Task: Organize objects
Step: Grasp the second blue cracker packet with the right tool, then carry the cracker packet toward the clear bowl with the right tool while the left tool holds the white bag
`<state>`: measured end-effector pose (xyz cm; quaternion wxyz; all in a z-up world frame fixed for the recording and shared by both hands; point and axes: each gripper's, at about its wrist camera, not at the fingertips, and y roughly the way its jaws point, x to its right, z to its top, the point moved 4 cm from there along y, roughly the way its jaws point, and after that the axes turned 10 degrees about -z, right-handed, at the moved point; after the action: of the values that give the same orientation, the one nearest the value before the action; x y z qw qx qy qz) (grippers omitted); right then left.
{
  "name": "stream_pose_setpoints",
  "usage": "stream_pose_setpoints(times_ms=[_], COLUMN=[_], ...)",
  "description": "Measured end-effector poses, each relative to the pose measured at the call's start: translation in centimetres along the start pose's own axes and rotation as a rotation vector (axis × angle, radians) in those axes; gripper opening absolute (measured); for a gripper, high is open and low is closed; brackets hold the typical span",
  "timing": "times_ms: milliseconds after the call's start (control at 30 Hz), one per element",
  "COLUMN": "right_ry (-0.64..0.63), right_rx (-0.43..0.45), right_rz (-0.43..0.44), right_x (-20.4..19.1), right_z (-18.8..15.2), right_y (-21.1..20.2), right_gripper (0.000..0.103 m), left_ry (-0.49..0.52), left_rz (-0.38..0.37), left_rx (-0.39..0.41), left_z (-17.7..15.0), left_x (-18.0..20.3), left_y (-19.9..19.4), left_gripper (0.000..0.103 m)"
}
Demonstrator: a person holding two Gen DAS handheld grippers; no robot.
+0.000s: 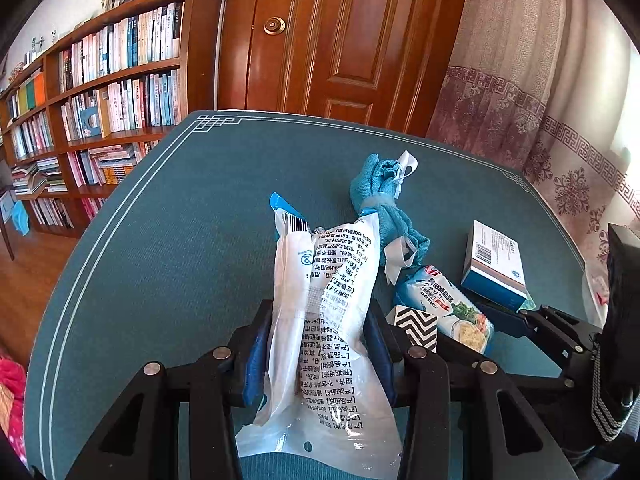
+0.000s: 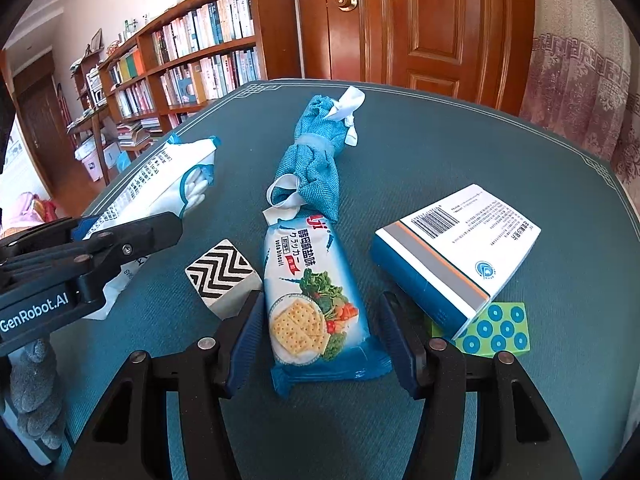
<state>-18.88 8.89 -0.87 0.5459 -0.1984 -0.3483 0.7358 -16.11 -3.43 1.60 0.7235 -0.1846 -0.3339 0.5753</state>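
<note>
**Objects on the teal mat: holdings and clearances**

Swab bag (image 1: 324,320): white plastic pouch with printed text, standing lengthwise between the pads of my left gripper (image 1: 318,350). The blue pads press its sides and the film creases inward there, so I read this claw as clenched on the bag. In the right wrist view it sits at left-centre, its far end tilted up, I judge so that it clears its neighbours.

Cracker pack (image 2: 316,300): blue wrapper, lying flat at lower centre of the right view, lengthwise between the fingers of my right gripper (image 2: 320,344). There is a gap on both sides; this claw is released and straddles the pack without touching. I judge it the next pick.

Zigzag block (image 2: 224,272): black-and-white cube, just beside the pack's left edge and close to the left finger. A closing pad could nudge it.

Medicine box (image 2: 452,256): white and blue, right of centre, propped at a tilt on the dotted block (image 2: 496,330), near the right finger.

Cloth pouch (image 2: 316,160): blue fabric with white ribbon, touching the pack's far end.

Mat (image 1: 160,240): the whole left half in the left view is bare up to its white border line. I judge that the safest room for setting things down.
</note>
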Motion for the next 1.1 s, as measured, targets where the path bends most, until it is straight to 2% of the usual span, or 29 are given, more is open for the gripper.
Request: stream_pose_setpoints(times_ms=[67, 233, 300, 800, 1100], right_ry=[-0.009, -0.020, -0.025, 0.029, 0.129], right_rx=[0.001, 0.006, 0.007, -0.002, -0.020], right_rz=[-0.009, -0.022, -0.017, -0.011, -0.004], right_x=[-0.1, -0.1, -0.2, 1.9, 4.5], right_z=[0.0, -0.4, -0.8, -7.1, -9.3], right_y=[0.0, -0.5, -0.9, -6.0, -8.0], right_gripper=[0.058, 0.045, 0.044, 0.043, 0.043], left_ry=[-0.002, -0.007, -0.006, 0.046, 0.078], left_rz=[-0.002, -0.006, -0.010, -0.049, -0.077], left_rx=[0.000, 0.002, 0.004, 0.011, 0.004], left_z=[-0.1, -0.1, -0.1, -0.7, -1.6], left_x=[0.0, -0.1, 0.0, 2.5, 4.9], left_y=[0.0, -0.1, -0.2, -0.9, -1.5], left_gripper=[0.047, 0.047, 0.047, 0.047, 0.047])
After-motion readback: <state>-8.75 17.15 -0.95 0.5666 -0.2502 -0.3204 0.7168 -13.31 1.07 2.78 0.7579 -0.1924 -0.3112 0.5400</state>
